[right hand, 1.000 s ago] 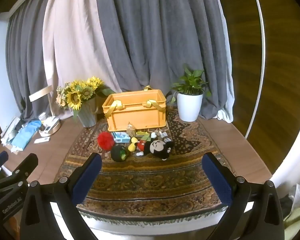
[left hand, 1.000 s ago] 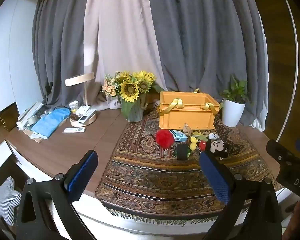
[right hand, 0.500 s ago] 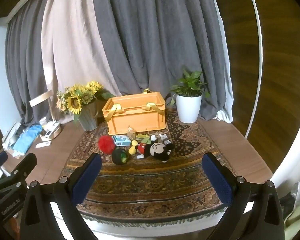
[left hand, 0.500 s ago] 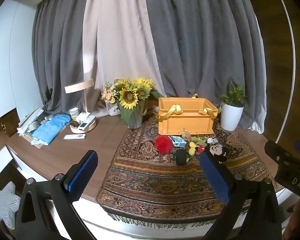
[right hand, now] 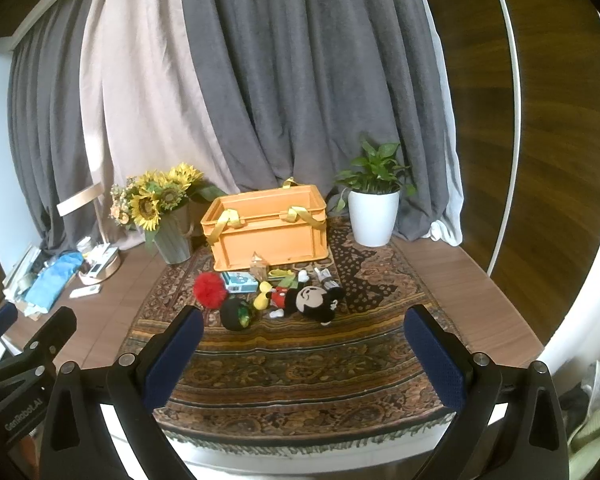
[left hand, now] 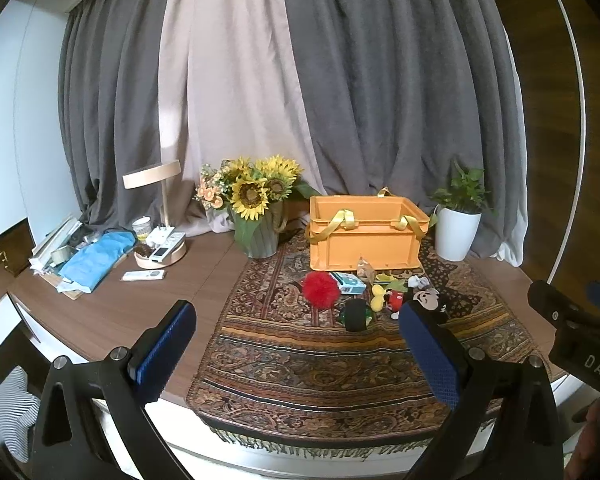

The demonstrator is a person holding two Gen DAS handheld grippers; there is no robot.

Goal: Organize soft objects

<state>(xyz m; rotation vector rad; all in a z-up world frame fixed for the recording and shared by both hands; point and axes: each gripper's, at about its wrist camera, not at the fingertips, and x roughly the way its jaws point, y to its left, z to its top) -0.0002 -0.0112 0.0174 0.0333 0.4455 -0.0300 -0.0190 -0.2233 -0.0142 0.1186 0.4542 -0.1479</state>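
An orange crate (left hand: 364,232) (right hand: 268,226) with yellow ribbon handles stands at the back of a patterned rug (left hand: 340,360) (right hand: 300,360). In front of it lies a cluster of small objects: a red fluffy ball (left hand: 320,290) (right hand: 209,290), a dark round plush (left hand: 355,315) (right hand: 236,314), a black-and-red mouse doll (left hand: 424,300) (right hand: 306,300), a light blue packet (left hand: 350,283) (right hand: 240,281). My left gripper (left hand: 296,354) and right gripper (right hand: 302,354) both hover open above the near edge of the table, well short of the toys, with nothing between the fingers.
A vase of sunflowers (left hand: 256,208) (right hand: 160,212) stands left of the crate and a white potted plant (left hand: 458,220) (right hand: 374,212) right of it. A lamp, remotes and a blue cloth (left hand: 100,258) crowd the table's left end. Grey curtains hang behind.
Both views have tilted upward and pulled back a little, so the crate and toys sit lower in the frame. Neither gripper's opening has changed, and no object has moved.
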